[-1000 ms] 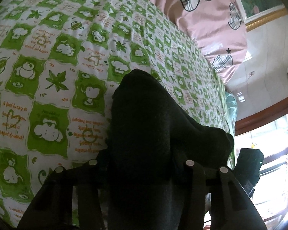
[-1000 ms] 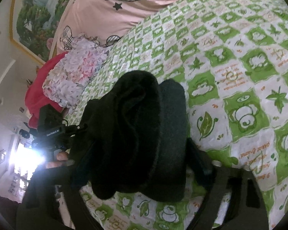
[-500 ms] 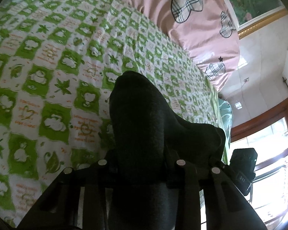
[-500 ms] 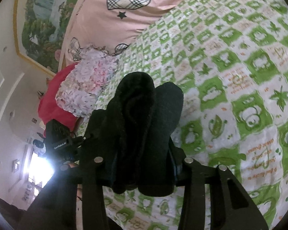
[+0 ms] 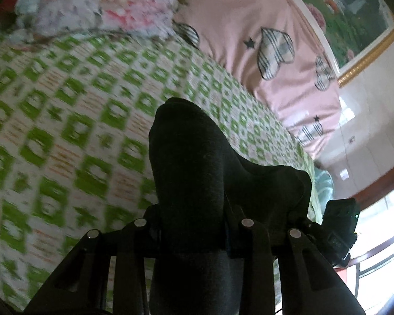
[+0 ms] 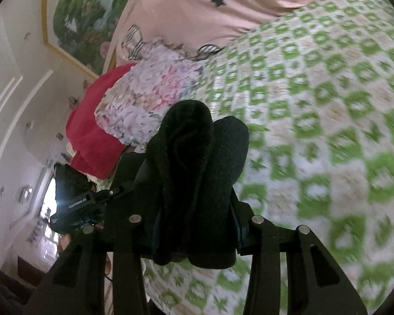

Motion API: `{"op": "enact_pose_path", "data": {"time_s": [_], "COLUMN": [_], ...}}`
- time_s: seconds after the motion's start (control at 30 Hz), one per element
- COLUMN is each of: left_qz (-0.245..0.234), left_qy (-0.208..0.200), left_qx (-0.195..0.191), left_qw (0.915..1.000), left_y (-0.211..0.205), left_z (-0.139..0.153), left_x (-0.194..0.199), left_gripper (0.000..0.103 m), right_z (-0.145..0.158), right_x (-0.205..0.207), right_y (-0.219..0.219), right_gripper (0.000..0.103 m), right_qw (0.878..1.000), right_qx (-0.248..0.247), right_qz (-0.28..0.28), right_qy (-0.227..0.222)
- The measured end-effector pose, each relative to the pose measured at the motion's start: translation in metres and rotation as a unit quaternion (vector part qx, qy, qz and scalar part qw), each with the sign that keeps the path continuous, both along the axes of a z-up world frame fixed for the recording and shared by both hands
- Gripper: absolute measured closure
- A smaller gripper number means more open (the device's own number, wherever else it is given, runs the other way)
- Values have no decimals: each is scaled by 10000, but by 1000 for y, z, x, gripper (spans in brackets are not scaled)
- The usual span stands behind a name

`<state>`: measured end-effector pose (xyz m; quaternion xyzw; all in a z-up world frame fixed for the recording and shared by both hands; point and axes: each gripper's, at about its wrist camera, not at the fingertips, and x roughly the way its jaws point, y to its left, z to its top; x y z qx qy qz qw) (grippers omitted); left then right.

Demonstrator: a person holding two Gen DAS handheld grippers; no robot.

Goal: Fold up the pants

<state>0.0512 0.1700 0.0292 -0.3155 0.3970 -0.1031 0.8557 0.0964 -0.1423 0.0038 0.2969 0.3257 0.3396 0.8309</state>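
Observation:
The black fleece pants point(image 5: 191, 173) bulge up between the fingers of my left gripper point(image 5: 193, 223), which is shut on a thick fold of them. The cloth stretches off to the right toward the other gripper's black body point(image 5: 340, 233). In the right wrist view the same pants point(image 6: 197, 173) are bunched in several folds, and my right gripper point(image 6: 195, 223) is shut on that bunch. Both ends are held up off the green-and-white checked bedsheet point(image 5: 65, 136). My fingertips are buried in the cloth in both views.
A pink duvet with plaid hearts point(image 5: 262, 42) lies at the head of the bed under a framed landscape picture point(image 5: 349, 8). A floral cloth point(image 6: 149, 97) and a red cloth point(image 6: 92, 136) are piled by the bed's far corner. A bright window point(image 5: 380, 236) is at the side.
Both grippers' jaws closed on the pants and lifted them; the bedsheet has dropped away, and the pillows, duvet and wall have come into view. The picture is now blurred by motion.

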Motion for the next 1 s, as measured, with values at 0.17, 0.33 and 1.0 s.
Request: {"op": "enact_pose_path", "data": {"time_s": [0.17,0.33,1.0], "left_qz": [280,469,794], "left_qy": [-2,-73,257], "left_qx": [196,540,875], "left_qw": [9994,9974,9927], "left_y": [26,40,62], "left_z": [4,7,-28], "left_x": [7,20,36], "left_gripper": [70,70,65], "right_z": [12,18,-3], "right_x": [30,56,110], "right_y": [34,55,93], "right_gripper": [60,60,53], "right_qw": [9992,9982,9933], "right_qx": [-263,-401,-944], "right_qz": [237,364,628], "right_qy": [-170,-260,-211]}}
